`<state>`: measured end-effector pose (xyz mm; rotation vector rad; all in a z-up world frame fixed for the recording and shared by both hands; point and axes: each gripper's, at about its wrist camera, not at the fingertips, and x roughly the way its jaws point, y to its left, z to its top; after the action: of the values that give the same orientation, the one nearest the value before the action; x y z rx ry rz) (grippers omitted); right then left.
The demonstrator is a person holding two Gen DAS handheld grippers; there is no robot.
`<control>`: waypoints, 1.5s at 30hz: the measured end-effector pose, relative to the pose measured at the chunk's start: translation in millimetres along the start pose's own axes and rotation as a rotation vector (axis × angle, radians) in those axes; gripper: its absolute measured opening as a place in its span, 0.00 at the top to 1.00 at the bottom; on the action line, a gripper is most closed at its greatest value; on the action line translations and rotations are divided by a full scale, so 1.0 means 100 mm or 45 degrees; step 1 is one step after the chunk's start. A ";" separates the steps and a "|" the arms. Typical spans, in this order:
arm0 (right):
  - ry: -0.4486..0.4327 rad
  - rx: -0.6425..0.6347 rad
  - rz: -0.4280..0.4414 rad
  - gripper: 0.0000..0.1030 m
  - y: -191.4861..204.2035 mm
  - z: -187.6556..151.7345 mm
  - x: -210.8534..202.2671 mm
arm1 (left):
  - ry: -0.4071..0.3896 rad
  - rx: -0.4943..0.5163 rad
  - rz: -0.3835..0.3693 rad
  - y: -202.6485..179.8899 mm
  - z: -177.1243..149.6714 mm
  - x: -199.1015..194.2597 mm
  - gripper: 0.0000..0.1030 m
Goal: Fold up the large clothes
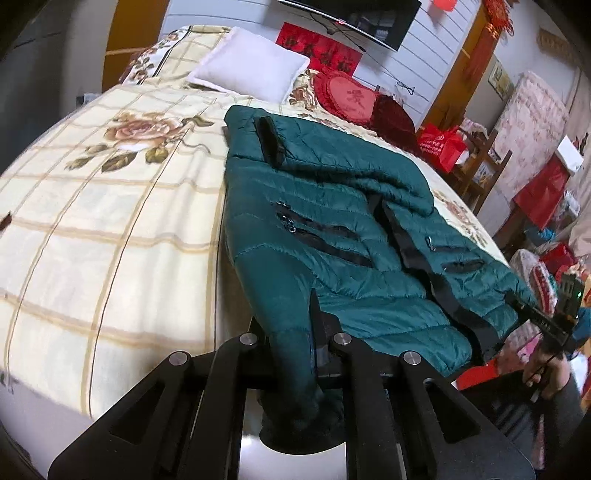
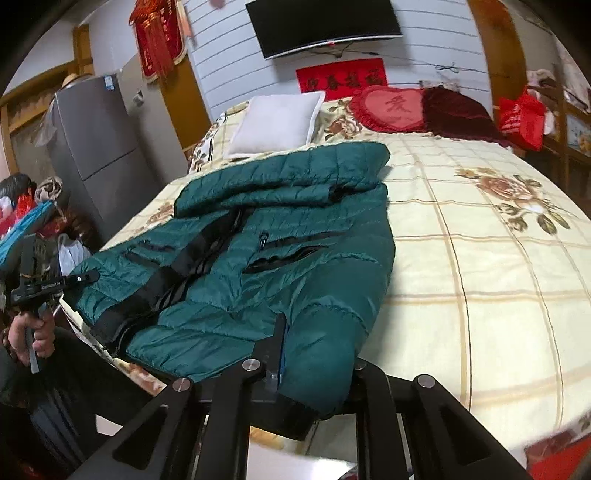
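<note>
A dark green quilted jacket [image 1: 332, 221] with black zips lies on the bed, its hem at the near edge and one sleeve folded across the top. It also shows in the right wrist view [image 2: 280, 236]. My left gripper [image 1: 295, 332] is shut on the jacket's lower left corner, which bunches between the fingers. My right gripper [image 2: 314, 350] is shut on the jacket's lower right corner; one black finger [image 2: 279, 343] shows over the fabric. Each gripper shows in the other's view, the left gripper [image 2: 74, 278] and the right gripper [image 1: 517, 301], both at the hem.
The bed [image 1: 110, 221] has a cream checked floral cover. A white pillow [image 1: 251, 68] and a red heart cushion [image 1: 347, 96] lie at the head. A grey fridge [image 2: 103, 147] stands left of the bed; red bags and shelves [image 1: 443, 147] crowd the other side. A TV [image 2: 325, 26] hangs on the wall.
</note>
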<state>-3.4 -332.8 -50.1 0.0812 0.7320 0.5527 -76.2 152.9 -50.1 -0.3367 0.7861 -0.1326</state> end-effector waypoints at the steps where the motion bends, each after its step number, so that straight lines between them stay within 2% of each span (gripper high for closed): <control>1: -0.003 0.008 0.003 0.87 0.02 -0.02 -0.06 | 0.001 -0.006 -0.010 0.01 -0.03 -0.06 0.92; 7: -0.022 0.029 -0.001 0.88 0.12 -0.08 -0.32 | -0.024 0.013 -0.035 -0.08 -0.19 -0.41 0.92; 15: -0.080 0.056 -0.023 0.88 0.18 -0.10 -0.63 | -0.045 0.005 -0.072 -0.14 -0.29 -0.69 0.92; 21: -0.190 0.032 -0.033 0.88 0.30 0.03 -0.96 | -0.138 -0.006 -0.145 -0.15 -0.31 -1.06 0.92; 27: -0.275 0.029 0.006 0.88 0.37 0.14 -1.34 | -0.259 -0.007 -0.230 -0.23 -0.26 -1.43 0.92; 32: -0.330 -0.023 -0.010 0.88 0.46 0.30 -1.48 | -0.342 -0.035 -0.295 -0.28 -0.04 -1.58 0.92; 36: -0.346 0.008 0.018 0.88 0.39 0.57 -1.35 | -0.336 -0.100 -0.308 -0.30 0.32 -1.46 0.92; 40: -0.335 0.090 0.031 0.88 0.18 1.03 -0.97 | -0.334 -0.164 -0.269 -0.30 0.80 -1.14 0.92; 45: -0.239 0.264 0.023 0.88 -0.21 1.58 -0.15 | -0.286 -0.197 -0.077 -0.22 1.36 -0.41 0.91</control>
<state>100.1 -339.8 71.7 0.3289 0.6040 0.4778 -8.2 175.3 74.5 -0.5131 0.5647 -0.0885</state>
